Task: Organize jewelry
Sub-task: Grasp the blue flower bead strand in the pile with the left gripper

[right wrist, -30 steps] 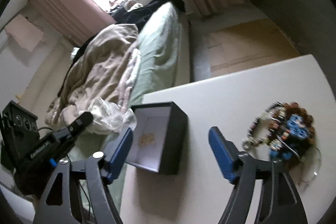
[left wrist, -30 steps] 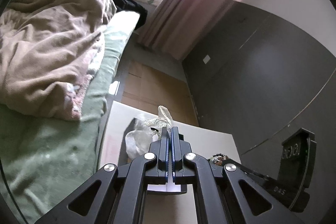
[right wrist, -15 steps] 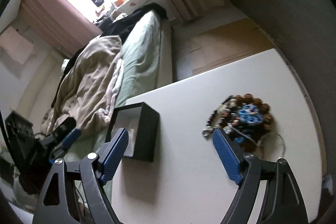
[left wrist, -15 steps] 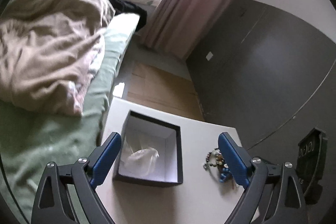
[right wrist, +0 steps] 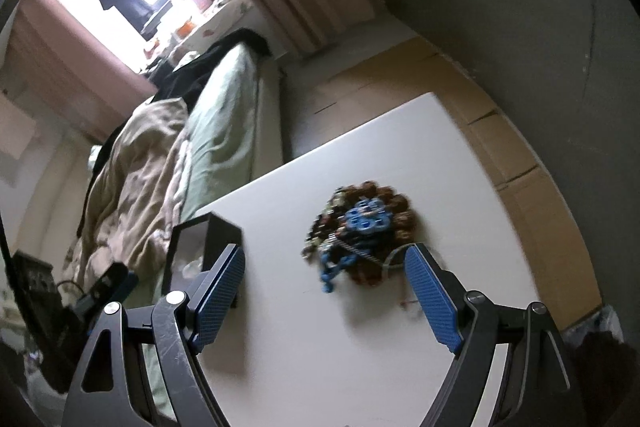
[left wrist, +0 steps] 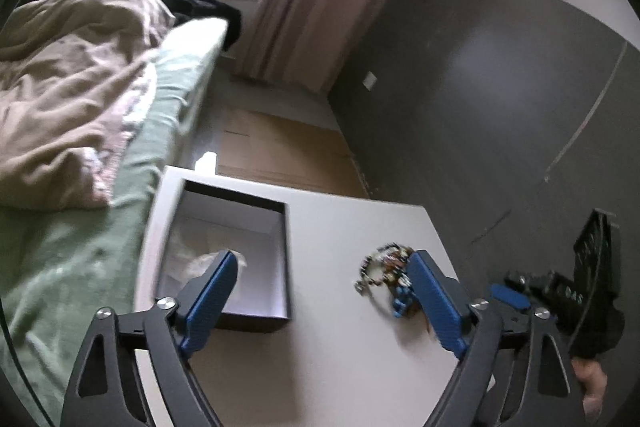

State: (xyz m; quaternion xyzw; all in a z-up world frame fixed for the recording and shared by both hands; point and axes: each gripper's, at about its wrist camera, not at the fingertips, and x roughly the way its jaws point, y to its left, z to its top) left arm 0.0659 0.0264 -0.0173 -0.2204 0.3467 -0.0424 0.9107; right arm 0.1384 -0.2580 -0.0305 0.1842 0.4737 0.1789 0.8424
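A black box (left wrist: 240, 251) with a white lining stands open on the white table (left wrist: 320, 367); a clear plastic bag (left wrist: 200, 261) lies inside it. A heap of beaded jewelry (left wrist: 386, 273), brown and blue, lies to the box's right. My left gripper (left wrist: 322, 297) is open and empty, above the table between box and heap. In the right wrist view, my right gripper (right wrist: 324, 293) is open and empty, just short of the jewelry heap (right wrist: 362, 231), with the box (right wrist: 208, 247) to its left.
A bed (left wrist: 80, 147) with a green sheet and beige blanket runs along the table's left side. A dark wall (left wrist: 500, 107) stands to the right. Cardboard (left wrist: 280, 151) covers the floor beyond the table's far edge. The right gripper shows at the left wrist view's right edge (left wrist: 560, 299).
My left gripper opened and let go of the plastic bag, which now lies in the box, then drew back. My right gripper swung right from the box toward the jewelry heap.
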